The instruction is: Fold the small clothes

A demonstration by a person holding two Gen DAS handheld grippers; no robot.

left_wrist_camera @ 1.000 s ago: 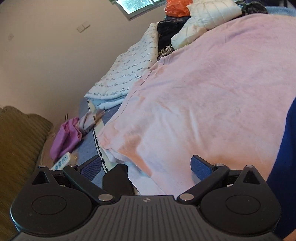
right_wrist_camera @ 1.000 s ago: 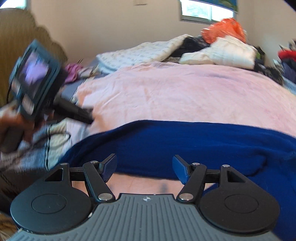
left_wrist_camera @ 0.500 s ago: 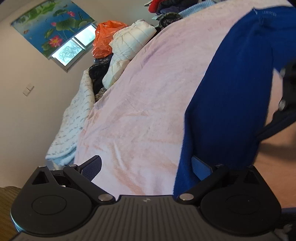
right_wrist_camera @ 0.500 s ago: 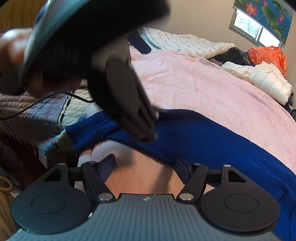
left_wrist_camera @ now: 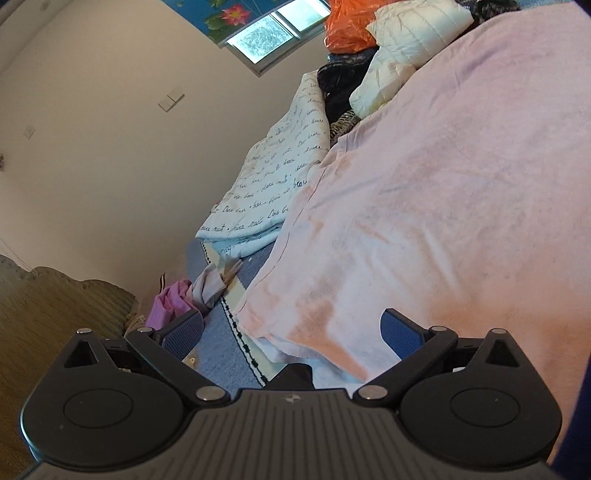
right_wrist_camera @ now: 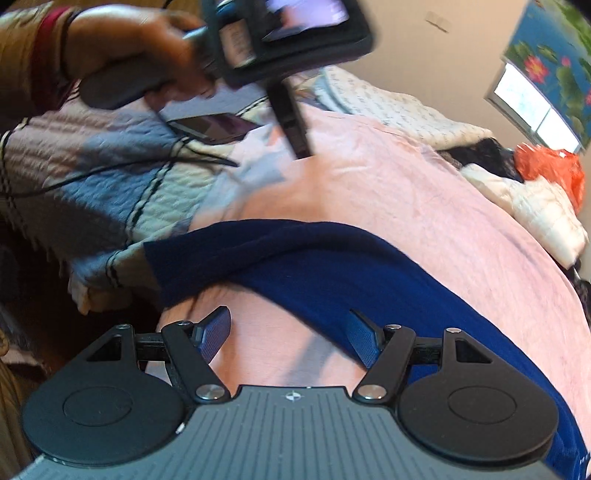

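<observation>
A dark blue garment [right_wrist_camera: 332, 266] lies across the pink blanket [right_wrist_camera: 406, 192] on the bed, its near edge folded over. My right gripper [right_wrist_camera: 290, 334] is open and empty, low over the blanket at the garment's near edge. My left gripper [left_wrist_camera: 291, 330] is open and empty above the blanket's left corner [left_wrist_camera: 424, 206]; only a dark blue sliver [left_wrist_camera: 580, 424] shows at its far right. In the right wrist view the left gripper [right_wrist_camera: 295, 133] hangs raised over the blanket, blurred, held by a hand [right_wrist_camera: 122, 48].
A quilted blue-and-white bedspread [right_wrist_camera: 92, 173] hangs off the bed's near side with a phone [right_wrist_camera: 214, 127] and cable on it. A script-printed white quilt [left_wrist_camera: 273, 184], white padded jacket [left_wrist_camera: 410, 33] and orange bag [left_wrist_camera: 347, 26] lie at the far end. Purple cloth [left_wrist_camera: 170, 302] lies by the headboard.
My left gripper has swung back from over the blue garment to the blanket's left corner. The right gripper stayed near the garment's edge and tilted.
</observation>
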